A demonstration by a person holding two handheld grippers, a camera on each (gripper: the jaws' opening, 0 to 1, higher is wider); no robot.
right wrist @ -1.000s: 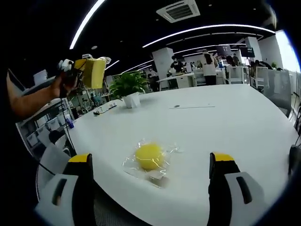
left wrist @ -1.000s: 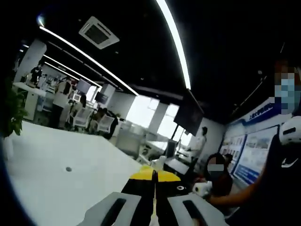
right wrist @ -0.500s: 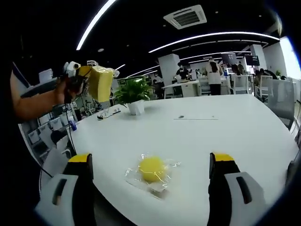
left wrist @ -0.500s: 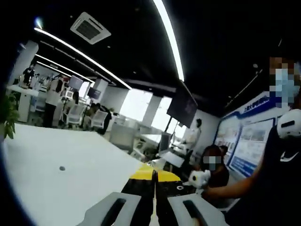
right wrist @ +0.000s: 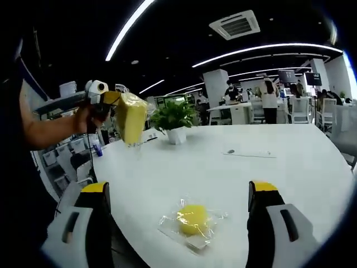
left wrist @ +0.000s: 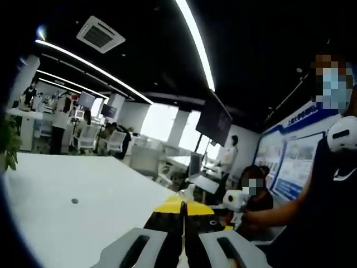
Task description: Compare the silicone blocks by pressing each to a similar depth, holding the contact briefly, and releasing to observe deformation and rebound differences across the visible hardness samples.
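Left gripper [left wrist: 183,215]: jaws pressed together in its own view, no gap visible. In right gripper view same gripper [right wrist: 120,109] raised above white table [right wrist: 290,173], clamping yellow block in plastic bag [right wrist: 131,117], hand [right wrist: 89,118] behind it. Right gripper [right wrist: 181,195]: jaws spread wide, nothing between them. Second yellow block, round, in clear wrap [right wrist: 192,219], lies on table near its edge, between right jaws. Potted plant [right wrist: 174,118] farther back on table.

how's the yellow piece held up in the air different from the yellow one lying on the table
The yellow block is flat-sided and slab-like, while the round yellow piece looks domed. The block is clamped aloft in the left gripper, above the white table; the round piece lies on the table between the right gripper's open jaws. Both are yellow and in clear wrap.
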